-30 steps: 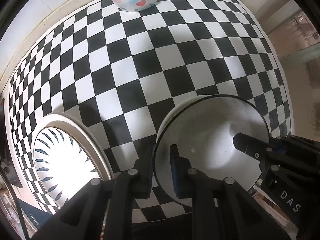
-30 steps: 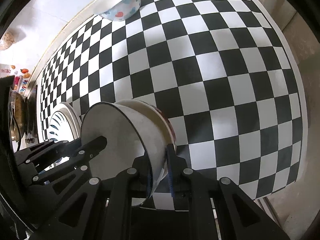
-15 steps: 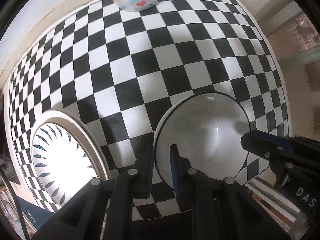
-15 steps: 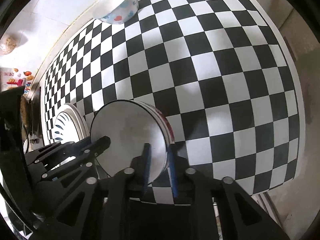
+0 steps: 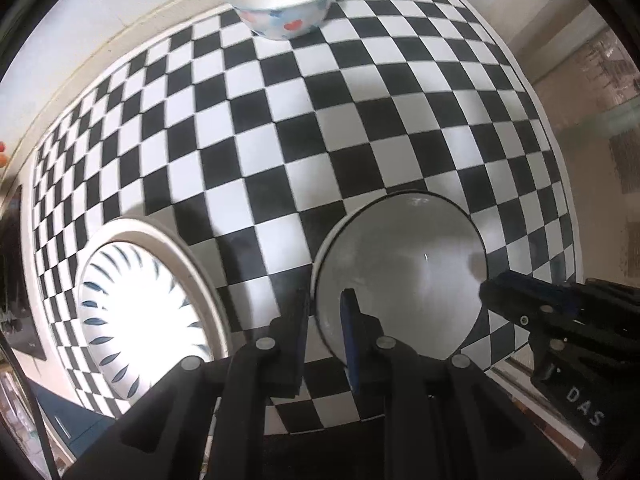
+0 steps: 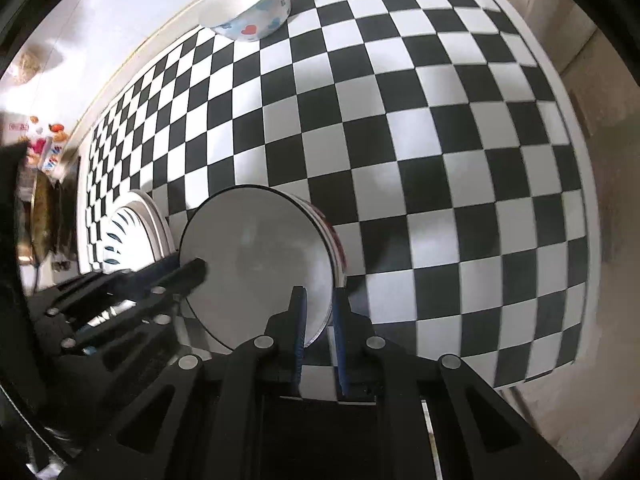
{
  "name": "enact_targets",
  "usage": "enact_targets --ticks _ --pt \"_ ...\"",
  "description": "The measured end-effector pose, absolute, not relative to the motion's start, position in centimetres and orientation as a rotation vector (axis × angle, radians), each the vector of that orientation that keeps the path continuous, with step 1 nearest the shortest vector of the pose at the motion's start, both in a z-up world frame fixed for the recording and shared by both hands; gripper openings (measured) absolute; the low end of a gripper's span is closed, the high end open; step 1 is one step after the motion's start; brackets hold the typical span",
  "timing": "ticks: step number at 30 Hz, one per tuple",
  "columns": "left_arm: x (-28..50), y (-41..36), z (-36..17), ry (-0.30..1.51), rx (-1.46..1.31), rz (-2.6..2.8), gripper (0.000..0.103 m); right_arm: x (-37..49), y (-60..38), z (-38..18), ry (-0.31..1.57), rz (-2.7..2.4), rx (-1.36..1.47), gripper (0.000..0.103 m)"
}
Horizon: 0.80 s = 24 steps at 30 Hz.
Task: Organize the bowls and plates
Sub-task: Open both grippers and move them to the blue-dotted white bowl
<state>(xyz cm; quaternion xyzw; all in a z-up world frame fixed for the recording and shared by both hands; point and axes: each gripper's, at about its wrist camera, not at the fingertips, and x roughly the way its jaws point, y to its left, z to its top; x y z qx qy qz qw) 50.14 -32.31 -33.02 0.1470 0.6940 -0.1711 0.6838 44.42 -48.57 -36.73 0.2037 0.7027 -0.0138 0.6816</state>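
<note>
- We have the white round bowl with a thin dark rim (image 5: 404, 276) pinched at two opposite sides of its rim: the left gripper (image 5: 326, 320) is clamped on the rim at the lower centre of its own view, one blue-padded finger inside and one outside, and the right gripper (image 6: 320, 320) grips the rim on the opposite side in the same way.
- The bowl sits low and centre in both views, over the black-and-white checkered tablecloth (image 5: 280, 128); we cannot tell whether its base touches the cloth.
- To its left lies the white plate with blue leaf strokes (image 5: 136, 304), near but apart.
- The white bowl with red and blue hearts (image 5: 286, 8) stands at the top of the frame, well apart.
- We judge the step to be carrying this bowl toward its stacking place. Doing it well means keeping both grips equally firm and the rim level, so neither side slips from its pads.
- Both grippers point steeply down at the table, facing one another across the bowl.
</note>
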Motion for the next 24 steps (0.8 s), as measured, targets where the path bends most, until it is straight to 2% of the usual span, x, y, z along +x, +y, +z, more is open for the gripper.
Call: enact_targets --ticks 2,6,10,17,24 --pt "50.0 -32.1 -32.3 1.537 0.331 -0.379 0.022 44.3 -48.6 -36.3 1.574 -0.03 0.443 0.015" --pt "49.8 -31.5 -31.0 1.53 0.318 -0.374 0.024 44.0 -49.0 -35.3 1.569 -0.021 0.426 0.017" --pt "49.8 -30.9 -29.5 1.533 0.285 -0.388 0.025 43.5 -48.9 -34.0 1.562 -0.008 0.393 0.037" --pt "49.9 -30.0 -27.3 1.525 0.269 -0.384 0.026 43.0 -48.7 -31.9 1.549 0.015 0.327 0.037" --pt "52.3 -29.9 -26.4 1.537 0.229 -0.376 0.026 44.7 -50.4 -31.1 1.544 0.021 0.38 0.037"
